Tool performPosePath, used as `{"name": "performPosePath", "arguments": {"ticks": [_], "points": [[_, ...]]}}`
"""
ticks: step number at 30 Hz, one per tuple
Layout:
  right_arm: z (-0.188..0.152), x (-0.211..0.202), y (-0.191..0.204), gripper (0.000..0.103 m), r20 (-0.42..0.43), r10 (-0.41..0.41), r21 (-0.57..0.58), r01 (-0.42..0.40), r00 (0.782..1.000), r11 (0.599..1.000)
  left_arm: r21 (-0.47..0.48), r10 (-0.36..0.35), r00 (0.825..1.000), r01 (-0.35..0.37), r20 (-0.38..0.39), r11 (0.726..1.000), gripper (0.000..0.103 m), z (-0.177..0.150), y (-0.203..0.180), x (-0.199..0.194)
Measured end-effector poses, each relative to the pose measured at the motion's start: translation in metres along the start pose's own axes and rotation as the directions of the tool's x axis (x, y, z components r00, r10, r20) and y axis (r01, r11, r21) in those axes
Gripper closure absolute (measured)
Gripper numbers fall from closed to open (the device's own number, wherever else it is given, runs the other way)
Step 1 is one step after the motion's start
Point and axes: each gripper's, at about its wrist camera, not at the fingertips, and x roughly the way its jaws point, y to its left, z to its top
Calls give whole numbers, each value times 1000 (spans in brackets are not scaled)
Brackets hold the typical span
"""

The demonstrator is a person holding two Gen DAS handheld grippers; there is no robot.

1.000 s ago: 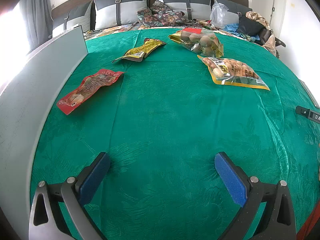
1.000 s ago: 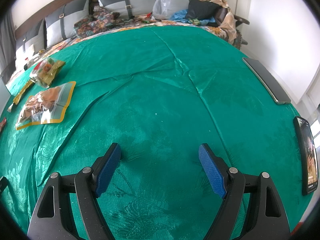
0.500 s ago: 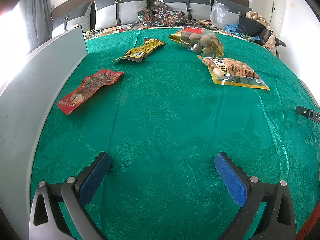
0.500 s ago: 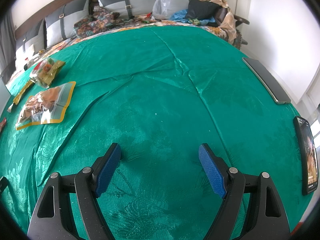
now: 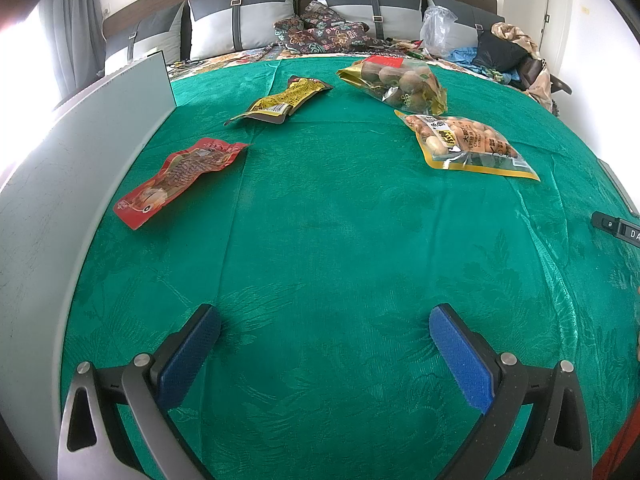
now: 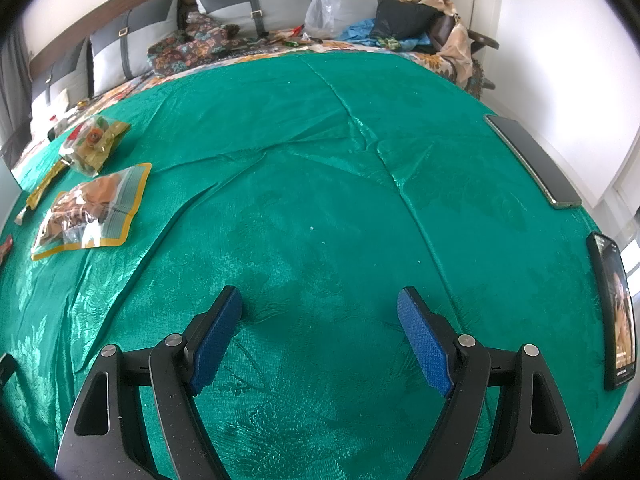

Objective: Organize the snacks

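Observation:
Several snack packs lie on the green cloth (image 5: 320,240). In the left wrist view a red pack (image 5: 180,180) lies at the left, a yellow-black pack (image 5: 284,100) behind it, a clear bag of brown balls (image 5: 400,84) at the back, and a yellow-edged nut bag (image 5: 464,144) at the right. My left gripper (image 5: 324,320) is open and empty, low over the cloth, well short of them. My right gripper (image 6: 320,300) is open and empty over bare cloth; the nut bag (image 6: 92,208) and the ball bag (image 6: 92,140) lie far to its left.
A grey upright board (image 5: 80,168) lines the left edge. A dark slab (image 6: 532,160) and a phone (image 6: 614,308) lie at the right edge. Pillows (image 5: 240,20), a plastic bag (image 6: 324,8) and clothes (image 6: 420,20) are piled at the back.

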Motion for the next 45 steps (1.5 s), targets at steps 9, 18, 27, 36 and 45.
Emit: {"name": "performPosePath", "arguments": {"ticks": [9, 18, 27, 36, 45], "points": [[-3, -3, -6, 20, 1, -1, 6, 1, 1000, 1000, 0, 0, 1000, 0, 0, 1000, 0, 0, 0, 0], [-4, -3, -8, 20, 1, -1, 7, 1, 1000, 1000, 14, -31, 994, 33, -102, 999, 1, 1, 2, -3], [-4, -3, -8, 20, 1, -3, 6, 3, 1000, 1000, 10, -56, 996, 57, -70, 998, 1, 68, 38, -39], [-4, -3, -7, 20, 0, -4, 6, 4, 1000, 1000, 77, 98, 964, -81, -247, 994, 1, 133, 94, 56], [-4, -3, -7, 20, 0, -4, 7, 4, 1000, 1000, 156, -114, 895, 198, -431, 968, 11, 98, 88, 61]]}}
